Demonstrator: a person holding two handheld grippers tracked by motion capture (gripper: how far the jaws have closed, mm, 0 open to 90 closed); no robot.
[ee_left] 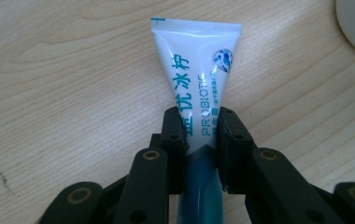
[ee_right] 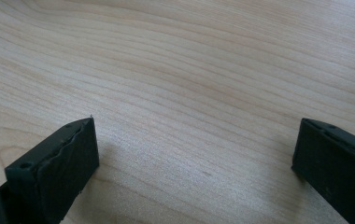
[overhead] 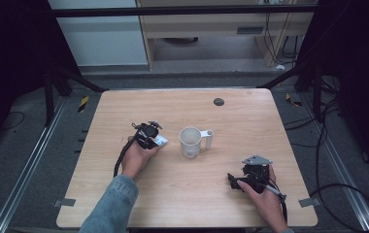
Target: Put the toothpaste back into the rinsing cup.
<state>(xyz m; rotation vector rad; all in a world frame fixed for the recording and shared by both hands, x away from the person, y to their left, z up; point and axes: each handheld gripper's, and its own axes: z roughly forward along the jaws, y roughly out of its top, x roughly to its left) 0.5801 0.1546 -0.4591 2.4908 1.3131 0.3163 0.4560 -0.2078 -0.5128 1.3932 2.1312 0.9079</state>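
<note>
Pale wood surface [overhead: 182,194] carries a white cup [overhead: 190,142] near its middle. Just left of it, the left claw [ee_left: 199,128] is clamped on a toothpaste tube [ee_left: 196,79], likely to lift it. The right claw [ee_right: 194,154] rests apart, empty, keeping clear.

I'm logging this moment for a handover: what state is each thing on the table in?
Toothpaste tube: lying on the table, clamped between the jaws.
Left gripper: shut on the tube.
Right gripper: open, nothing between the jaws, over bare wood.
White mug: upright, standing free.
</note>
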